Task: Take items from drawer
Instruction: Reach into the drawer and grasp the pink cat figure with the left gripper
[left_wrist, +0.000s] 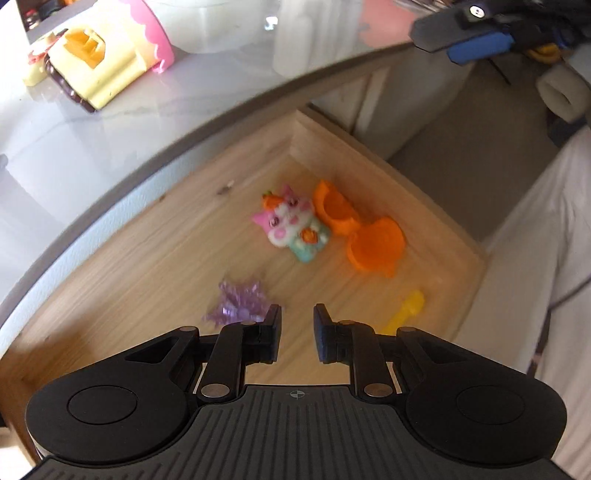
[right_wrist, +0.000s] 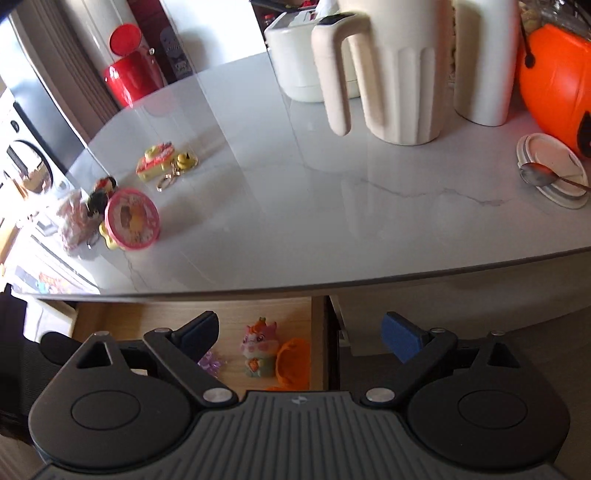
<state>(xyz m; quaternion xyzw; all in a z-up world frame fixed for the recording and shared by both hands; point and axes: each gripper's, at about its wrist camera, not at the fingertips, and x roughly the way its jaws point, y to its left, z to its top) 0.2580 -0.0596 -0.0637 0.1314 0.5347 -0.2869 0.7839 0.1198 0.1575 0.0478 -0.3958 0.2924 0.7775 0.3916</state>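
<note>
Drawer (left_wrist: 155, 258) stood open; cat figure (left_wrist: 291, 225), orange shell (left_wrist: 354, 232), purple crystal (left_wrist: 236, 304), yellow piece (left_wrist: 406, 310) remained inside. Several toys (right_wrist: 133, 221) already on countertop (right_wrist: 295, 203). Left gripper (left_wrist: 297, 332) narrowly parted, empty; right gripper (right_wrist: 299, 336) spread wide, empty.

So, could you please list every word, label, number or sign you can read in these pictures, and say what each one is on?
No text can be read in either view.
Left gripper: a small crosshair mark on its body, no letters.
Right gripper: a small pale logo on its body, too small to read.
Pink round toy on the table: a picture on its face, too blurred to make out any words.
Colourful print at the left edge: too blurred to read.
</note>
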